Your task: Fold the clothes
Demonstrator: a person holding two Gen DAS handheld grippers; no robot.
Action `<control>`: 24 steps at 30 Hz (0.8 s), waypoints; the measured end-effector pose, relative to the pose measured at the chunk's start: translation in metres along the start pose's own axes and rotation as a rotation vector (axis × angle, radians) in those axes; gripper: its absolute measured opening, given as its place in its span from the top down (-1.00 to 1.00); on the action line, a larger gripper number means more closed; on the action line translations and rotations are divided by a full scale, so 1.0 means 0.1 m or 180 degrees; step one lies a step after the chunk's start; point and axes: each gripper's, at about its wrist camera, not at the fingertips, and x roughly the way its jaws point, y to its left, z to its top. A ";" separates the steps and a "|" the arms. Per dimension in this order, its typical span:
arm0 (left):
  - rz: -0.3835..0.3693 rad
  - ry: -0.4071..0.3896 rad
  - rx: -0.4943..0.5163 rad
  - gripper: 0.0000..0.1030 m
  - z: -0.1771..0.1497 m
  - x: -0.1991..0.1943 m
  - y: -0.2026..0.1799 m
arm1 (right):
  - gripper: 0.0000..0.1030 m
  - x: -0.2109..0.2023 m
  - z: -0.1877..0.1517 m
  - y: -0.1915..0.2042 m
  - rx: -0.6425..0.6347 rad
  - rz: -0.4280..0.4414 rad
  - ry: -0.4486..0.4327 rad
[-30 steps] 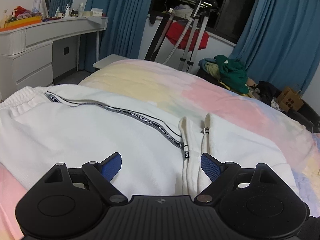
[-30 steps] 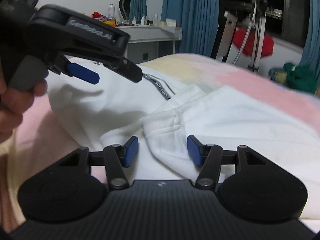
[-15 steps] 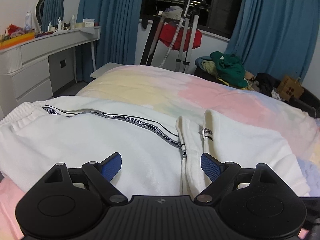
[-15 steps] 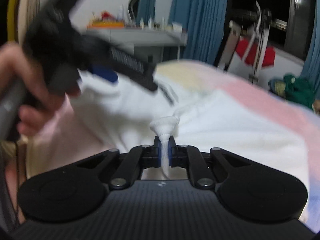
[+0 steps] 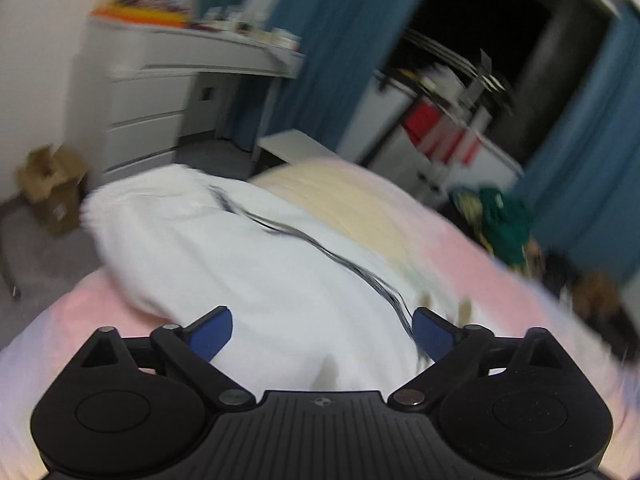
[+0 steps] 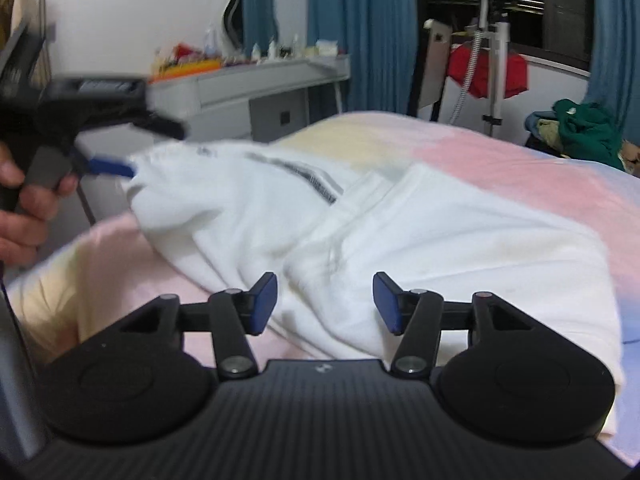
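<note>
Two black handheld grippers with blue finger pads worked over a white fabric garment with a dark printed stripe (image 6: 304,176), which lay rumpled on a bed covered in a pastel pink, yellow and blue blanket (image 6: 540,168). The right gripper (image 6: 325,305) hung low over the near folds of the garment, its jaws spread wide with cloth lying between them but nothing pinched. In the left wrist view, which was smeared with motion blur, the left gripper (image 5: 322,333) was likewise spread apart above the white cloth, the dark stripe (image 5: 320,246) running toward its right pad. From the right wrist view, the left gripper (image 6: 114,146) appeared at the garment's far left end, held by a person's hand (image 6: 28,204); one blue pad (image 6: 110,168) sat just beside the cloth's edge, though blur hid whether it touched. Behind the bed stood a white dresser with cluttered top (image 6: 256,88), blue curtains (image 6: 360,28) and a heap of green clothing (image 6: 588,132).
</note>
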 end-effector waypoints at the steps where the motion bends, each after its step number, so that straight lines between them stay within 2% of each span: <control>1: 0.0044 0.0000 -0.0176 -0.92 0.04 -0.01 0.10 | -0.07 -0.07 0.02 -0.02 0.0072 0.0000 -0.0057; 4: 0.0128 0.0112 -0.0619 -0.92 0.15 0.04 0.36 | -0.08 -0.23 0.07 -0.13 0.0197 -0.0130 -0.0187; 6: 0.0155 0.0247 -0.0971 -0.92 0.17 0.13 0.55 | -0.08 -0.25 0.11 -0.24 0.0173 -0.0395 -0.0189; 9: 0.0219 0.0421 -0.1434 -0.88 0.16 0.27 0.82 | -0.07 -0.26 0.11 -0.46 0.0384 -0.0694 -0.0101; 11: 0.0238 0.0429 -0.1587 -0.87 0.19 0.34 0.95 | -0.08 -0.28 0.12 -0.61 0.0523 -0.0887 -0.0045; 12: 0.0245 0.0423 -0.1647 -0.86 0.20 0.37 1.00 | -0.07 -0.29 0.13 -0.67 0.0566 -0.0871 -0.0058; 15: 0.0285 0.0313 -0.1703 -0.77 0.33 0.49 1.11 | -0.07 -0.23 0.11 -0.75 0.0606 -0.0929 0.0003; 17: 0.0339 0.0246 -0.1641 -0.59 0.41 0.60 1.11 | -0.07 -0.13 0.07 -0.74 0.0566 -0.0905 0.0094; 19: 0.0383 0.0205 -0.1547 -0.51 0.47 0.71 1.09 | -0.07 -0.03 0.02 -0.74 0.0526 -0.0881 0.0185; 21: 0.0460 0.0236 -0.1458 -0.33 0.50 0.86 1.07 | -0.12 0.07 -0.02 -0.73 0.0486 -0.0857 0.0277; 23: 0.0543 0.0257 -0.1358 0.11 0.53 0.99 1.04 | -0.12 0.18 -0.06 -0.73 0.0446 -0.0833 0.0368; 24: 0.0586 0.0239 -0.1294 0.23 0.55 1.02 1.02 | -0.12 0.23 -0.09 -0.72 0.0426 -0.0821 0.0413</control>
